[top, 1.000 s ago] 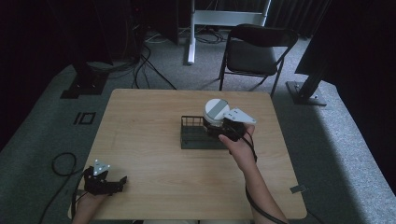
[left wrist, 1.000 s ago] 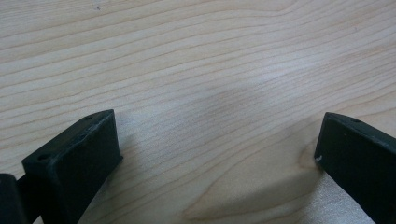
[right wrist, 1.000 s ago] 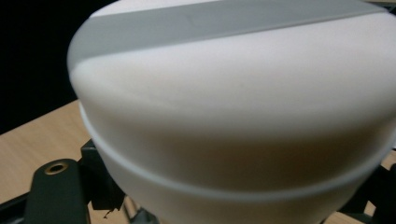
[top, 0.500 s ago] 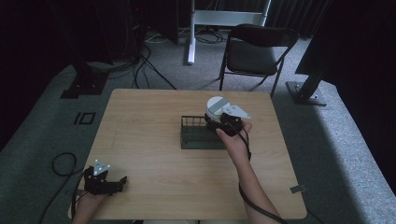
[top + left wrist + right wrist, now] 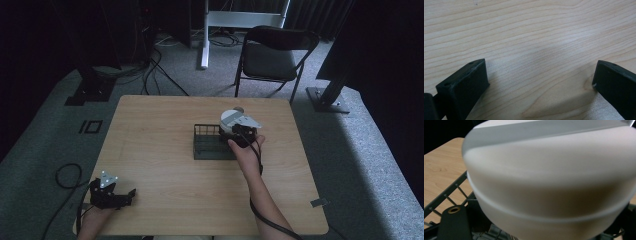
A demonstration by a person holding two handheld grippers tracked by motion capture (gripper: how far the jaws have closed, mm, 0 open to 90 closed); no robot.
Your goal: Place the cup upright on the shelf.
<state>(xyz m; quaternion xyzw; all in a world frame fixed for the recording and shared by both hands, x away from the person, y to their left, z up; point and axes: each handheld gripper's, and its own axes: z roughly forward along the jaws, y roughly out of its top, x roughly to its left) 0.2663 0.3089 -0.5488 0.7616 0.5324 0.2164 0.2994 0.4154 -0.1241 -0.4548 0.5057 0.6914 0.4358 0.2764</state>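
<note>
A dim room with a folding chair (image 5: 272, 55) and floor cables surrounds the wooden bench (image 5: 160, 135). The right gripper (image 5: 239, 131) holds a white bowl (image 5: 549, 182), its fingers closed on the rim, just above the right end of a dark wire rack (image 5: 212, 142) lying directly below. The bowl hides the rack's slots. The left gripper (image 5: 112, 192) rests far off, fingers wide over bare wood.

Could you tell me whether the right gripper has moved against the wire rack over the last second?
Yes. The right gripper with its white bowl has shifted slightly left and toward the person, in over the rack.
</note>
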